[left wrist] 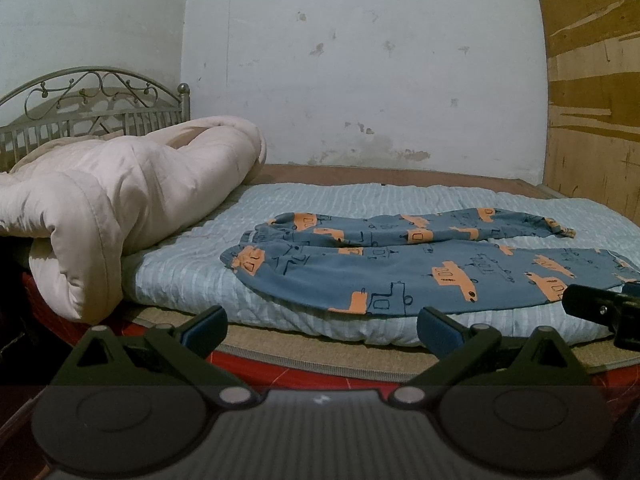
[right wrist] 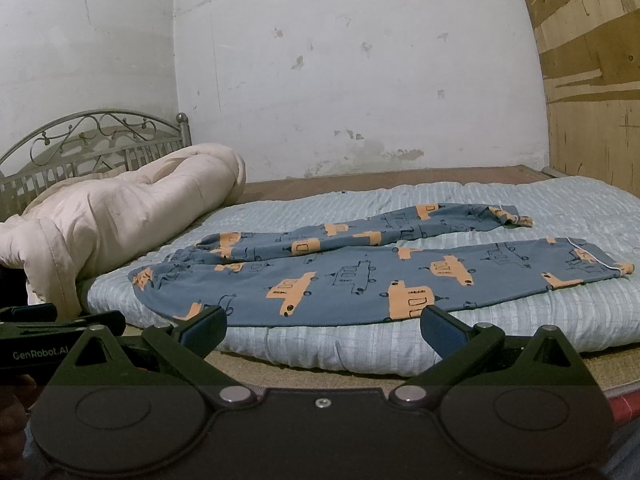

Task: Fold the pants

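Note:
Blue pants (left wrist: 400,264) with orange vehicle prints lie spread flat on a light blue quilt (left wrist: 344,200), waistband to the left, both legs running right. They also show in the right wrist view (right wrist: 360,276). My left gripper (left wrist: 322,326) is open and empty, just short of the quilt's near edge by the waist. My right gripper (right wrist: 323,326) is open and empty, in front of the near leg. The right gripper's body shows at the right edge of the left wrist view (left wrist: 600,304).
A bunched cream comforter (left wrist: 100,200) lies at the left by a metal headboard (left wrist: 92,104). A white wall stands behind the bed and a plywood panel (left wrist: 592,100) at the right. A woven mat (left wrist: 320,350) lies under the quilt.

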Available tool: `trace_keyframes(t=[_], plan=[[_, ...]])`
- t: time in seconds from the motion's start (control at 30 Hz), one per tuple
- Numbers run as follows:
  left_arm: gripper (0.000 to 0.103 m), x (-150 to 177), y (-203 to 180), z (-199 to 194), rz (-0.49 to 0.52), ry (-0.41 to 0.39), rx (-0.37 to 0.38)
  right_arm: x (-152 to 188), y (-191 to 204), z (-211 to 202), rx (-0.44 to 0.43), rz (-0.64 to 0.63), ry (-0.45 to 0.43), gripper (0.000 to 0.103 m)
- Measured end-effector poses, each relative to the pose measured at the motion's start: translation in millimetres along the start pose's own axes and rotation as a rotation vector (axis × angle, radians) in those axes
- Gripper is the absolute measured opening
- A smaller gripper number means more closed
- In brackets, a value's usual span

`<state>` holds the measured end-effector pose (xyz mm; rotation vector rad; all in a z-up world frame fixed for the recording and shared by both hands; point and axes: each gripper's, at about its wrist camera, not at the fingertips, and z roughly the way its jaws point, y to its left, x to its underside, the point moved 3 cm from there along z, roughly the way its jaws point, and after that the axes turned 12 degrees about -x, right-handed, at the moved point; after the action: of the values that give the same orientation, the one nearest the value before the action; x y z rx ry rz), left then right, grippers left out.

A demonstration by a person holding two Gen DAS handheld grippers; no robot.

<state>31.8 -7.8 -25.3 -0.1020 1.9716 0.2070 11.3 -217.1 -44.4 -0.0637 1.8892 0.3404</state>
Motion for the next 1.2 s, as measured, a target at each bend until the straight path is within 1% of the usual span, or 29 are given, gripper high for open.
trace_keyframes(t=[0.2,0.3,0.4,0.5,0.6,0.73,0.83,1.0,1.07,1.13,1.2], plan=[[0.102,1,-1,1,0.005,0.008,-0.002,1,0,0,0.0,0.002,0.004,0.102],[0.102,0,-2,5,0.017,0.033,-0.016,3,-2,2,-0.004,0.007,0.008,0.102],[0.102,-7,-2,12,0.026,0.065,-0.032,0,-4,5,-0.027,0.017,0.026,0.102],[0.102,-17,-2,19,0.022,0.081,-0.043,-8,-6,12,-0.063,-0.011,0.048,0.102],[0.102,-28,-7,27,0.035,0.087,-0.047,-24,-11,26,-0.082,-0.044,0.068,0.102],[0.102,-41,-13,41,0.049,0.095,-0.048,-44,-22,45,-0.112,-0.025,0.085,0.102],[0.102,-46,-16,53,0.055,0.108,-0.047,-52,-31,62,-0.127,-0.021,0.12,0.102],[0.102,-50,-21,82,0.078,0.163,-0.059,-59,-45,95,-0.141,-0.043,0.18,0.102],[0.102,-53,-20,93,0.083,0.177,-0.066,-63,-49,106,-0.152,-0.047,0.191,0.102],[0.102,-58,-19,104,0.097,0.188,-0.07,-67,-55,117,-0.176,-0.049,0.198,0.102],[0.102,-65,-16,118,0.11,0.215,-0.052,-70,-58,127,-0.205,-0.063,0.205,0.102]])
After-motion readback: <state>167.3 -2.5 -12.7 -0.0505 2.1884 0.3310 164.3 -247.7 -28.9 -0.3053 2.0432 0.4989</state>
